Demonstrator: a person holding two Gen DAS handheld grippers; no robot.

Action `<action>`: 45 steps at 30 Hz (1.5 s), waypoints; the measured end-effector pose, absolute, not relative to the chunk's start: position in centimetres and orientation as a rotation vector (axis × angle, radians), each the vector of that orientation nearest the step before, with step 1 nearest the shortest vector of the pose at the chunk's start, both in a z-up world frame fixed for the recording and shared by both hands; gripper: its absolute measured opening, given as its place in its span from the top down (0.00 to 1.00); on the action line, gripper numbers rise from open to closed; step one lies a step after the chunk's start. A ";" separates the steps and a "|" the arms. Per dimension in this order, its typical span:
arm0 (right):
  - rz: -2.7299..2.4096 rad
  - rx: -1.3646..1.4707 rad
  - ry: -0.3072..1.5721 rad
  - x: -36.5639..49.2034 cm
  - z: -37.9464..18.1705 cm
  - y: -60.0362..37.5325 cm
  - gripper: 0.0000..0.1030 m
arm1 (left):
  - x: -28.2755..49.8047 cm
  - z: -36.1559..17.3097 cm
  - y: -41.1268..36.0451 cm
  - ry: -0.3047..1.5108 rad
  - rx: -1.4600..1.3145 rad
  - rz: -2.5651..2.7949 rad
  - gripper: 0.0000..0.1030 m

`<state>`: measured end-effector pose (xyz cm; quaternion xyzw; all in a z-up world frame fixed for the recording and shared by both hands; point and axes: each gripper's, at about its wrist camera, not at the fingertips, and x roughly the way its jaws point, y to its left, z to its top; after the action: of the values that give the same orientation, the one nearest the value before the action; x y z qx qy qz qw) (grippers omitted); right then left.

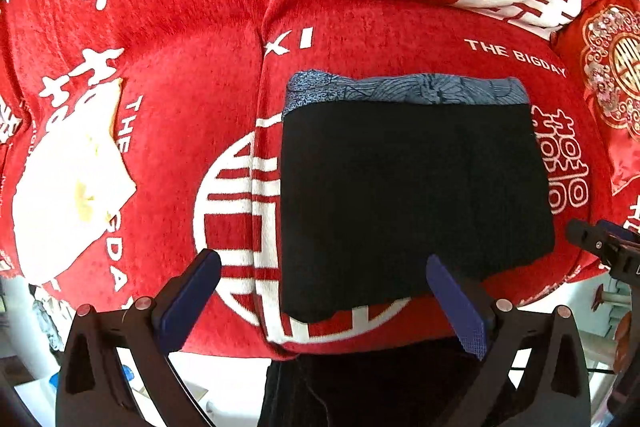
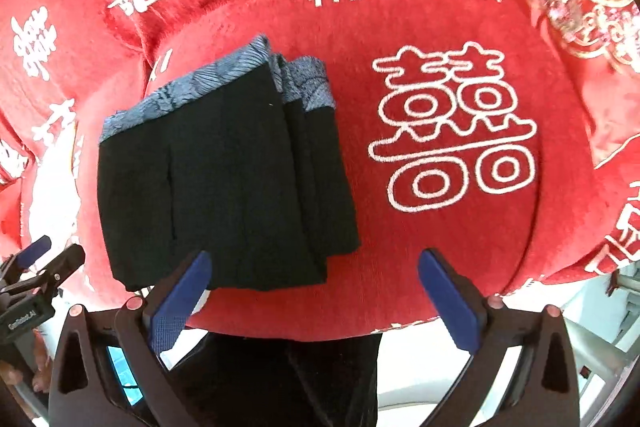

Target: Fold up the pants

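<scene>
The black pants (image 1: 412, 195) lie folded in a flat stack on the red sofa seat (image 1: 192, 107), blue patterned waistband at the far edge. They also show in the right wrist view (image 2: 224, 179), layered edges on their right side. My left gripper (image 1: 324, 291) is open and empty, hovering over the stack's near edge. My right gripper (image 2: 314, 287) is open and empty, near the stack's near right corner. Each gripper shows at the edge of the other's view: the right gripper (image 1: 600, 247) and the left gripper (image 2: 40, 263).
The red sofa cover (image 2: 452, 131) has white characters and lettering. A white patch (image 1: 76, 179) lies on the left seat cushion. A red embroidered cushion (image 1: 612, 75) sits at the right. Dark fabric (image 1: 360, 387) hangs below the seat's front edge.
</scene>
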<state>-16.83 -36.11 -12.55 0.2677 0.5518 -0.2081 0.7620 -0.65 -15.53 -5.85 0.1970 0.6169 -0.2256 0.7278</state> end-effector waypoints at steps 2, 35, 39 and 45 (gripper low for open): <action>-0.470 0.548 1.200 -16.7 -11.8 -35.3 0.00 | -1.0 -5.2 -15.5 1.353 0.446 -0.486 0.00; -0.484 0.474 1.286 -15.0 -6.6 -30.0 0.00 | -2.8 -1.8 -15.3 1.365 0.473 -0.421 0.00; -0.484 0.464 1.290 -14.8 -6.6 -29.8 0.00 | -2.9 -1.8 -15.3 1.365 0.481 -0.425 0.00; -0.492 0.454 1.294 -14.6 -6.6 -29.5 0.00 | -2.8 -2.0 -15.3 1.369 0.485 -0.423 0.00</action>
<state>-14.63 -29.49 -6.59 0.2074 0.5912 -0.2248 0.7463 -2.84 -15.32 -1.97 0.2201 0.6212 -0.1920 0.7272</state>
